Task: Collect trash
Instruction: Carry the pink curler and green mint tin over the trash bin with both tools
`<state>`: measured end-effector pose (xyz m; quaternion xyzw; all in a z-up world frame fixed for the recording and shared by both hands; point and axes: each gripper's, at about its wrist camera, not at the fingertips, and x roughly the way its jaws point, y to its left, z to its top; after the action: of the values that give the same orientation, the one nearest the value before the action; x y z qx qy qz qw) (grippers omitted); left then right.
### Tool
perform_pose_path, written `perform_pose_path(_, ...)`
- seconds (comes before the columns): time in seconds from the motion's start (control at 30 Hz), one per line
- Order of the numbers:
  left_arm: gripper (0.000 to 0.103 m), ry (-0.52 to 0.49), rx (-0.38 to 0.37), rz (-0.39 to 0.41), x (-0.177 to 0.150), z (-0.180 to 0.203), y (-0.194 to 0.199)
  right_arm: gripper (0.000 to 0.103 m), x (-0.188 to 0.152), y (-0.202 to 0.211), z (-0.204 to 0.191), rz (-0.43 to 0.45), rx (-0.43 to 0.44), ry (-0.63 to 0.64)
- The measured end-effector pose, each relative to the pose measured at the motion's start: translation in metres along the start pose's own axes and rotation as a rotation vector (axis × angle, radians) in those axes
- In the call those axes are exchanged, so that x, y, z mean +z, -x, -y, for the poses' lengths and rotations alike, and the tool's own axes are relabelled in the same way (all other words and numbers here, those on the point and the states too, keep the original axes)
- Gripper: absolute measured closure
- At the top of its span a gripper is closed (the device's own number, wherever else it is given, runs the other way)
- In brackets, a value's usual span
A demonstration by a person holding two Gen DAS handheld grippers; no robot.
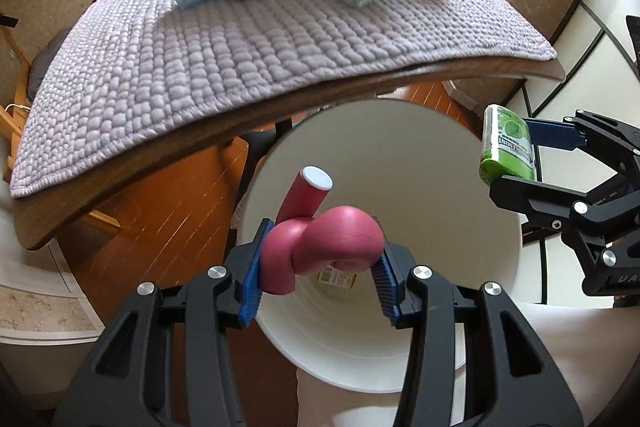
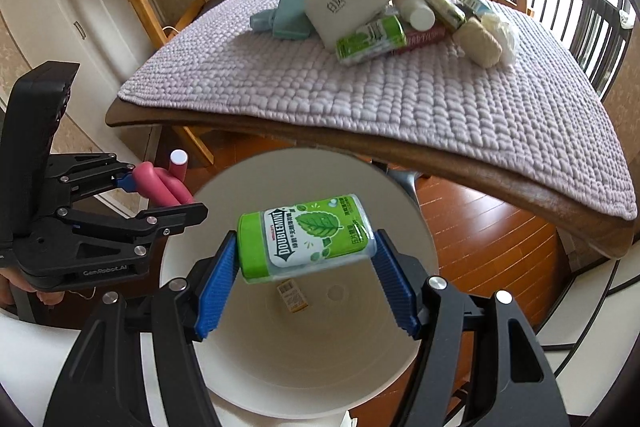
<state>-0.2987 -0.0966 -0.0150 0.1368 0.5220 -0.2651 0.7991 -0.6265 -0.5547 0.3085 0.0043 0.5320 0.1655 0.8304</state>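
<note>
Now we hold both items over the white bin (image 2: 400, 367): left tongs (image 1: 320, 271) pinching the pink twisted tube (image 1: 324, 243), right tongs (image 2: 306, 259) pinching the Doublemint bottle (image 2: 306, 239) crosswise, directly above the opening.

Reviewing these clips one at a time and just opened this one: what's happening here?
A person is clearing trash with a handheld gripper in each hand. The left gripper is shut on a twisted pink tube-shaped object; the right gripper is shut on a green Doublemint mint bottle. Both items hang over the open white bin, which has a small yellow packet at its bottom. More clutter, including a second Doublemint bottle, sits on the quilted table cover.
</note>
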Motion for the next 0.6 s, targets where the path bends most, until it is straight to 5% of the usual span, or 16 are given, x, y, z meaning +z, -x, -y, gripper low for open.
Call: perform_pose_path(0.6,0.055,-0.02,-0.011,-0.073,-0.005,0.01,-0.047,0.038,-0.007,-0.039,0.002,-0.078,-0.007,-0.027)
